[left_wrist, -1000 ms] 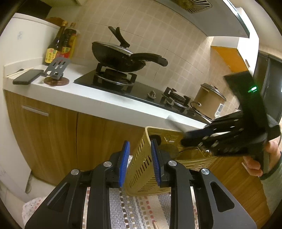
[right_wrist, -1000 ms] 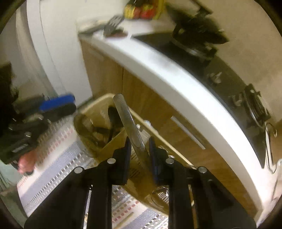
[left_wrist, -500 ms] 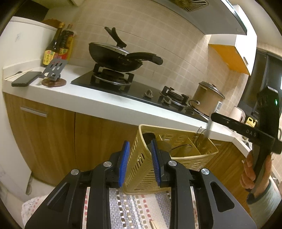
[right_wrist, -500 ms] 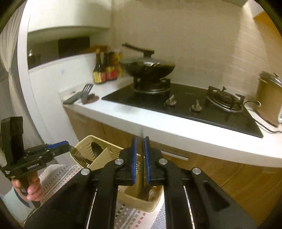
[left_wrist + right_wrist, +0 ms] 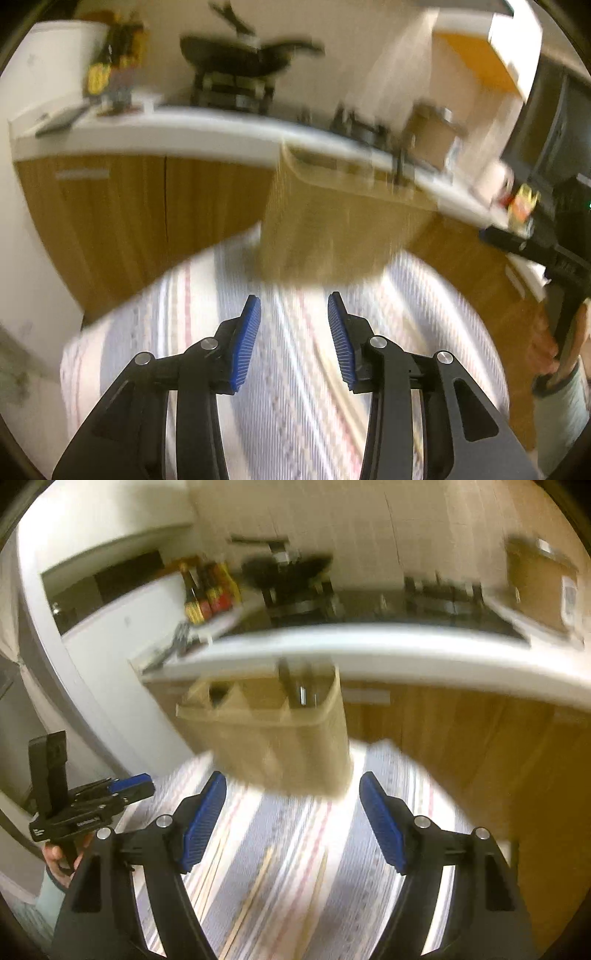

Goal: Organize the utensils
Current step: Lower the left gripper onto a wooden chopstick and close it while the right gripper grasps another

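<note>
Left wrist view: the left gripper [image 5: 294, 341] is spread and empty, just short of the tan slotted plastic utensil basket [image 5: 332, 236] standing on the striped cloth [image 5: 295, 406]. Everything is smeared, so a hurried reach could knock the light basket over.

Right wrist view: the right gripper [image 5: 291, 821] is spread wide, also empty, near the basket [image 5: 280, 738]. Thin wooden chopsticks [image 5: 255, 886] lie loose on the cloth in front of the basket; flat and slim, they could slip or roll from the pads [image 5: 201, 819].
</note>
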{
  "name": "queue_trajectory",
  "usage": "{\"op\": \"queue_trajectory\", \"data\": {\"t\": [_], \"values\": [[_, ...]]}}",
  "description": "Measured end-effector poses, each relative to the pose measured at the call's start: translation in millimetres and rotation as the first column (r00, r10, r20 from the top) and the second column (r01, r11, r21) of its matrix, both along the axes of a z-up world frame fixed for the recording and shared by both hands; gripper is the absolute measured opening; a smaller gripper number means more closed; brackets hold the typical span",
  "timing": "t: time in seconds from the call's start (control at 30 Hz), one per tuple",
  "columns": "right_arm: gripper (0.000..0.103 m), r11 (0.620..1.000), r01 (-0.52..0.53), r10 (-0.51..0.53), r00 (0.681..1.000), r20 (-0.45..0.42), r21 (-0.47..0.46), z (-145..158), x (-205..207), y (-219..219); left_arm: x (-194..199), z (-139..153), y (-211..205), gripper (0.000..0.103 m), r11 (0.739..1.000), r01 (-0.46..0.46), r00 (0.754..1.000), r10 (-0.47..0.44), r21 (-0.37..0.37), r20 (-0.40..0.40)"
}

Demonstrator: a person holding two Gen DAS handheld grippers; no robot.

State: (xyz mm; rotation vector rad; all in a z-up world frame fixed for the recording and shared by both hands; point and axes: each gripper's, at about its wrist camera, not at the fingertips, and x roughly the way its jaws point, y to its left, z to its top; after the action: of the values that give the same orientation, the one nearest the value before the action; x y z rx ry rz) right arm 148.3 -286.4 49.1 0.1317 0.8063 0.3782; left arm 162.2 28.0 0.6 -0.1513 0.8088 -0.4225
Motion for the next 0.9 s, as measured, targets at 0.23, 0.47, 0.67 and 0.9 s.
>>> {"op": "queue_trajectory", "data": {"t": [0.23,0.47,0.67,0.9], "values": [[0.055,0.999,0.043,-0.044,0.982,-0.185,-0.013,-42,-28,0,-21,-38,-30,0.036,0.990,0.115,0.974,-0.096,0.084,-0.203],[0.039,0.992,0.104,-0.117,0.973,-0.200,-0.079,-77,-58,7,-31,-55,-57,0.036,0.978,0.151,0.971,-0.120,0.144,-0.205],[0.036,0.982,0.125,-0.151,0.971,-0.187,-0.142,-99,-70,15,-33,-69,-71,0.026,0.964,0.144,0.973,-0.098,0.222,-0.208],[0.035,0.973,0.120,-0.158,0.968,-0.193,-0.198,-107,-71,16,-28,-71,-75,0.022,0.962,0.136,0.974,-0.086,0.238,-0.209]]}}
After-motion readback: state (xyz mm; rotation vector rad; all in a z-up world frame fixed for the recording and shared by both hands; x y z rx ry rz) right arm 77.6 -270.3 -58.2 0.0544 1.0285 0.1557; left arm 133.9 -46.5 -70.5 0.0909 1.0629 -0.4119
